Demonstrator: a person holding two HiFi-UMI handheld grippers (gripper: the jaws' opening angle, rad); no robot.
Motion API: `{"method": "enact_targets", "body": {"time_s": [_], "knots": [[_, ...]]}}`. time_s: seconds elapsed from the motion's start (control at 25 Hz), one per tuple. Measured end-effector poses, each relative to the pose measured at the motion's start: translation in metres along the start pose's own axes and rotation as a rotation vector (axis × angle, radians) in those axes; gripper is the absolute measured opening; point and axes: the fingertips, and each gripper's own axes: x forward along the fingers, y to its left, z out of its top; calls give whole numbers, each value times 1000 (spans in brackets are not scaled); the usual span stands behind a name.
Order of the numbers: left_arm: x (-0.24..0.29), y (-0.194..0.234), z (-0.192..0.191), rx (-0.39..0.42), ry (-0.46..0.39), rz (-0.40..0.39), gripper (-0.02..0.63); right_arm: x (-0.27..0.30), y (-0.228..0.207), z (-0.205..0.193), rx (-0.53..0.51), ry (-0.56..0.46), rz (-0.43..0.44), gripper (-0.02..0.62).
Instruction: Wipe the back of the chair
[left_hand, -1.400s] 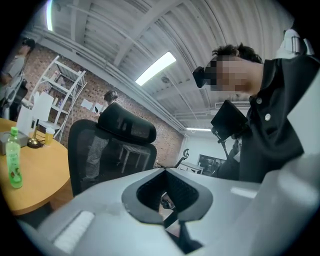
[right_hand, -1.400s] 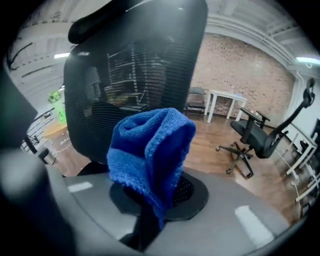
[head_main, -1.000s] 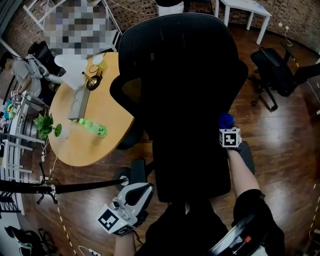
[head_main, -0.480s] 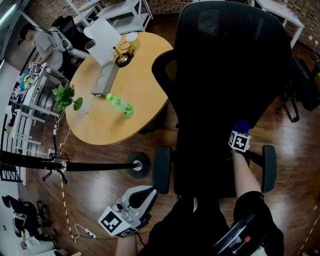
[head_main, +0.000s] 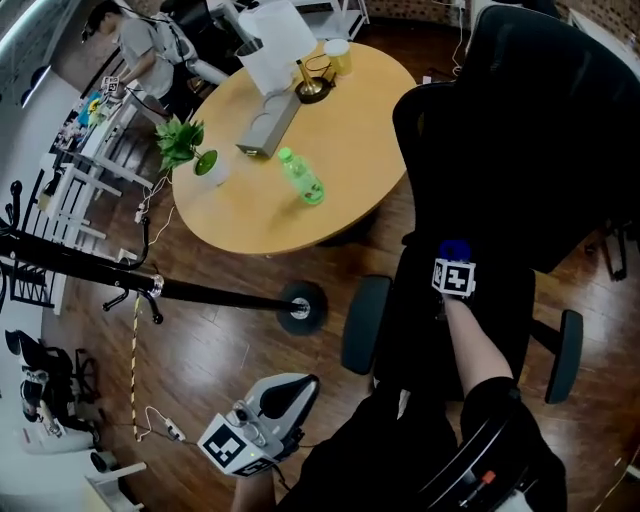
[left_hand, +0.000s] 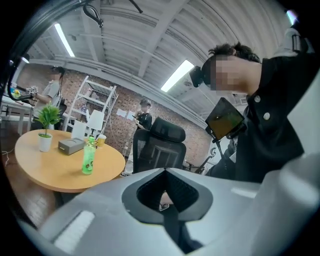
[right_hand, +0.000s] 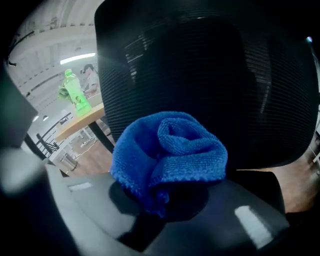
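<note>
The right gripper (head_main: 455, 272) is holding a bunched blue microfibre cloth (right_hand: 167, 152), its fingers clamping the lower folds, and is presenting it to the black mesh chair back (head_main: 520, 130). In the head view the cloth is sitting low on the mesh, just above the seat. Whether it is actually pressing in, I cannot tell. This looks like the wiping step itself, early in a pass. The next move is calling for firm contact and long strokes up the mesh, since most of the back above the cloth is waiting to be covered.

The left gripper (head_main: 285, 395) is hanging low, well apart from the chair. Its fingers are meeting with nothing between them.

On the round table (head_main: 350, 210), a green bottle (left_hand: 88, 157) is standing upright, contents unclear. A white pot (head_main: 210, 168) is holding a leafy plant (head_main: 180, 138). A paper cup (head_main: 337, 55) is sitting near the far rim, its inside not showing.
</note>
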Motion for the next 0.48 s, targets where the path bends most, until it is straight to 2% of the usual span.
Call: {"method": "enact_targets", "body": {"time_s": [0.08, 0.16, 0.24, 0.32, 0.48], "knots": [[-11, 2, -1, -3, -7, 35, 5, 5, 24, 1, -22, 8, 47, 52], [-20, 4, -4, 1, -4, 59, 5, 10, 56, 1, -30, 11, 140, 52], [-24, 5, -4, 3, -10, 74, 5, 14, 76, 5, -56, -5, 181, 52], [-23, 4, -2, 3, -30, 75, 5, 9, 96, 16, -96, -59, 249, 52], [-12, -1, -2, 26, -49, 32, 5, -43, 136, 52, -119, -249, 472, 52]]}}
